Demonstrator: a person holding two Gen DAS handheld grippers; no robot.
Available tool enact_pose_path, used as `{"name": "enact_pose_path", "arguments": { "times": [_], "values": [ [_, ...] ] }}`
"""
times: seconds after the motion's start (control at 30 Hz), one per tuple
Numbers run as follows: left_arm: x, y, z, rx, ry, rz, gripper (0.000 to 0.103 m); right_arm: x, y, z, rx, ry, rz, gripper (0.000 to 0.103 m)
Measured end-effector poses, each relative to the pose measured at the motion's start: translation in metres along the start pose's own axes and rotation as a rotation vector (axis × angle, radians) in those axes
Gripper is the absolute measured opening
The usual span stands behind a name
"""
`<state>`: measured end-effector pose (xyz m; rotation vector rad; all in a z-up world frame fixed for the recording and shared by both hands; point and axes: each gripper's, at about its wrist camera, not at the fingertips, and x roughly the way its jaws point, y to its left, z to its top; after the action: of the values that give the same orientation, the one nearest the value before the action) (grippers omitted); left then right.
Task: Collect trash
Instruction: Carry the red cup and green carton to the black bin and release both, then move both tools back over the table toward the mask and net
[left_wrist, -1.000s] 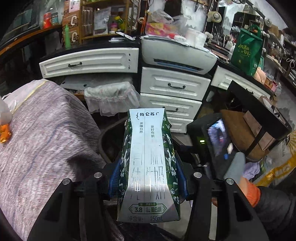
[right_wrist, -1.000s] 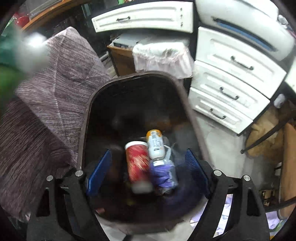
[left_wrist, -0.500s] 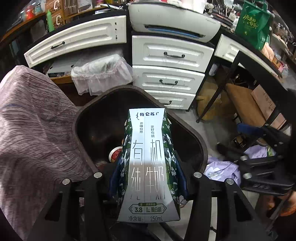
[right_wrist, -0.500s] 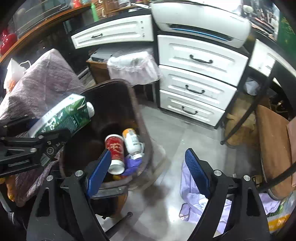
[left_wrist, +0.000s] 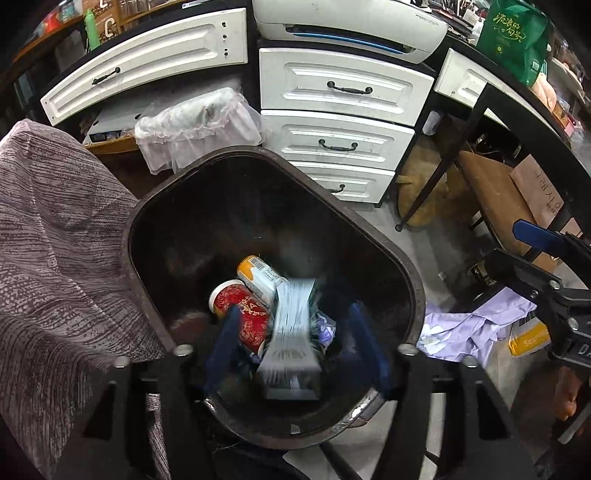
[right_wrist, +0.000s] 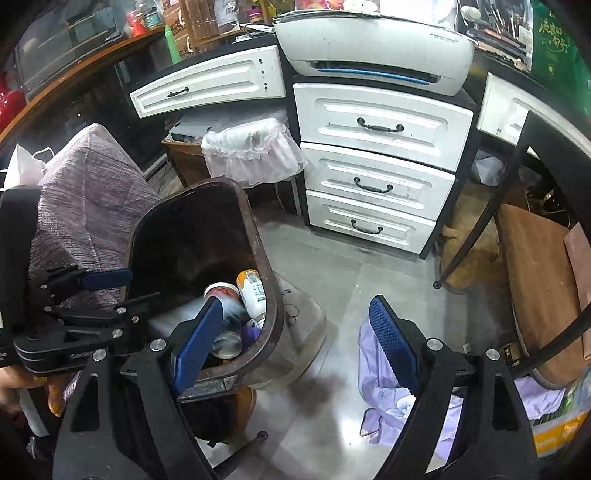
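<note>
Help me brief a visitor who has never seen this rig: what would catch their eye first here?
The blurred milk carton dropping between the left gripper, whose jaws are opening, into the dark trash bin, beside a red can and an orange-capped bottle. To the right, the right gripper hangs open above lilac cloth on the floor.

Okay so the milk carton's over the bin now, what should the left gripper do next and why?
Probably lift the left gripper straight up out of the bin. Its jaws are opening, and the milk carton shows blurred between the pads with gaps either side, apparently dropping onto the red can and bottle. The right gripper is open with nothing in it, over the floor near the purple cloth.
</note>
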<state>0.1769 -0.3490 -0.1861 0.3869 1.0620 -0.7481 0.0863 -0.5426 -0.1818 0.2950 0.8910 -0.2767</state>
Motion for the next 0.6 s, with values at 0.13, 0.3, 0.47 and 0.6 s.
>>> {"name": "enact_pose_path", "arguments": {
  "times": [0.13,0.3,0.47,0.6],
  "values": [
    [-0.018,0.002,0.000,-0.029,-0.042,-0.023,0.080,-0.006,0.003,0.004,0.005,-0.021,0.002,0.081],
    [-0.054,0.004,-0.001,-0.060,-0.098,-0.057,0.084,-0.017,0.011,0.009,-0.008,-0.045,0.018,0.081],
    [-0.103,0.005,-0.008,-0.036,-0.205,-0.034,0.089,-0.025,0.023,0.017,-0.016,-0.060,0.061,0.081],
    [-0.140,0.017,-0.014,-0.024,-0.280,0.013,0.093,-0.033,0.042,0.022,-0.051,-0.072,0.093,0.081]
  ]
}}
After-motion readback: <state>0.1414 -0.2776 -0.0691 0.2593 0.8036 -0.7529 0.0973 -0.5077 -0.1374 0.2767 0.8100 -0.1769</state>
